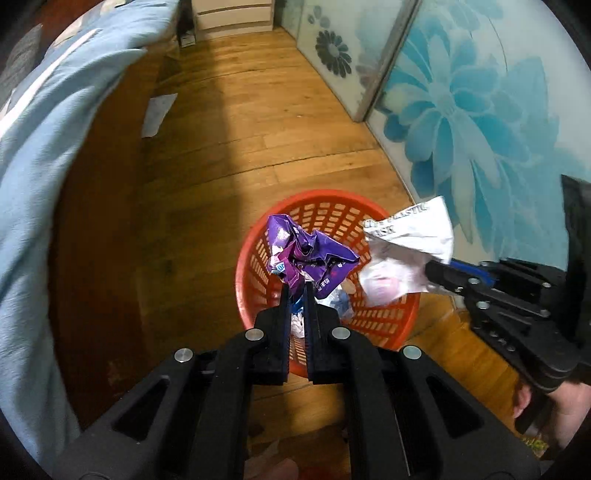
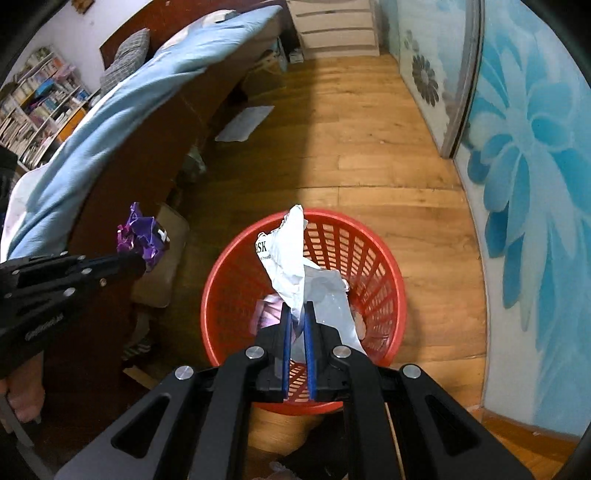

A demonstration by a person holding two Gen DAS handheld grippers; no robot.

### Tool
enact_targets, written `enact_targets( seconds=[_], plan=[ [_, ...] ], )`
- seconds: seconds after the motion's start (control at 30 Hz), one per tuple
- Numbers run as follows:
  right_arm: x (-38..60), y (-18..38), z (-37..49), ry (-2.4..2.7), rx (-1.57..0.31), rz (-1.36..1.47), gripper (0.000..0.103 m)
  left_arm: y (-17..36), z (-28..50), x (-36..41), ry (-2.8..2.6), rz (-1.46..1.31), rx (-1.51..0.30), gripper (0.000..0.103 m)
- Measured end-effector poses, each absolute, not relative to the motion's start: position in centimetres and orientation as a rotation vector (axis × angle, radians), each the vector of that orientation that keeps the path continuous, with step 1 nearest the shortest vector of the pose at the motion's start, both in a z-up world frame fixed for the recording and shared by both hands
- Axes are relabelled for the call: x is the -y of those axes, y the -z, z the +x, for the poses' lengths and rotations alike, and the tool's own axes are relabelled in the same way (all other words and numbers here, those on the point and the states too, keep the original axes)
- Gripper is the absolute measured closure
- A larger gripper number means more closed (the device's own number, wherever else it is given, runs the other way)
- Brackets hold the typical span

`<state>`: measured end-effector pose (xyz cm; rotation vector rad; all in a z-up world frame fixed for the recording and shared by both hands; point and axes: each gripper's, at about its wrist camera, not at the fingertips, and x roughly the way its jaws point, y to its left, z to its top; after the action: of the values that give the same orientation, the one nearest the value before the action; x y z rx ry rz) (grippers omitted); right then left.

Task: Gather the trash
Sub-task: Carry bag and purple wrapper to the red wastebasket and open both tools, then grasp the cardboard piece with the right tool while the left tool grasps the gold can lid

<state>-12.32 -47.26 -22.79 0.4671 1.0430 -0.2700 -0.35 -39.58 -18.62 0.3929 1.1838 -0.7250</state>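
Observation:
A red slotted waste basket (image 1: 391,325) (image 2: 373,254) stands on the wooden floor below both grippers, with some trash lying in its bottom. My left gripper (image 1: 296,286) (image 2: 142,260) is shut on a crumpled purple wrapper (image 1: 306,254) (image 2: 142,234), held over the basket's near left rim in the left wrist view. My right gripper (image 2: 297,308) (image 1: 428,273) is shut on a crumpled white wrapper with black print (image 2: 291,266) (image 1: 402,254), which hangs above the basket's mouth.
A bed with a blue cover (image 2: 122,122) and a dark wooden frame (image 1: 103,229) runs along the left. Sliding doors with blue flower print (image 2: 535,184) line the right. A flat white sheet (image 2: 245,123) (image 1: 159,114) lies on the floor by the bed. White drawers (image 2: 332,29) stand at the far end.

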Motion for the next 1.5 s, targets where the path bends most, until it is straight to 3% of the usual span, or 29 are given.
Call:
enact_targets(
  seconds=[0.33,0.6,0.63,0.67,0.7,0.73,0.77,1.2,1.5],
  plan=[
    [48.8,26.4,-11.9,0.298,-1.036,0.569,0.095,19.6,0.0,39.6,0.714,0.402,-1.195,0.097],
    [47.9,25.3,-11.5,0.318,-1.063,0.497,0.09,18.9,0.1,39.5,0.705,0.403,-1.17,0.096],
    [47.7,25.0,-11.6,0.324,-1.061,0.488,0.089,18.8,0.2,39.5,0.699,0.402,-1.17,0.091],
    [47.5,24.4,-11.7,0.335,-1.056,0.468,0.08,18.6,0.4,39.3,0.691,0.395,-1.167,0.085],
    [47.2,23.6,-11.7,0.359,-1.055,0.426,0.054,18.3,0.5,39.0,0.683,0.385,-1.161,0.065],
    [47.1,22.8,-11.9,0.372,-1.044,0.406,0.042,17.7,0.7,38.6,0.679,0.366,-1.152,0.048],
    [46.9,22.1,-12.0,0.38,-1.028,0.396,0.038,17.4,0.8,38.5,0.679,0.357,-1.148,0.047],
    [41.9,11.2,-12.1,0.412,-0.928,0.124,0.036,9.6,1.8,33.3,0.624,0.235,-0.992,0.047],
    [37.9,3.0,-11.3,0.385,-0.829,0.03,0.021,6.3,3.7,27.2,0.525,0.149,-0.928,0.034]
  ],
)
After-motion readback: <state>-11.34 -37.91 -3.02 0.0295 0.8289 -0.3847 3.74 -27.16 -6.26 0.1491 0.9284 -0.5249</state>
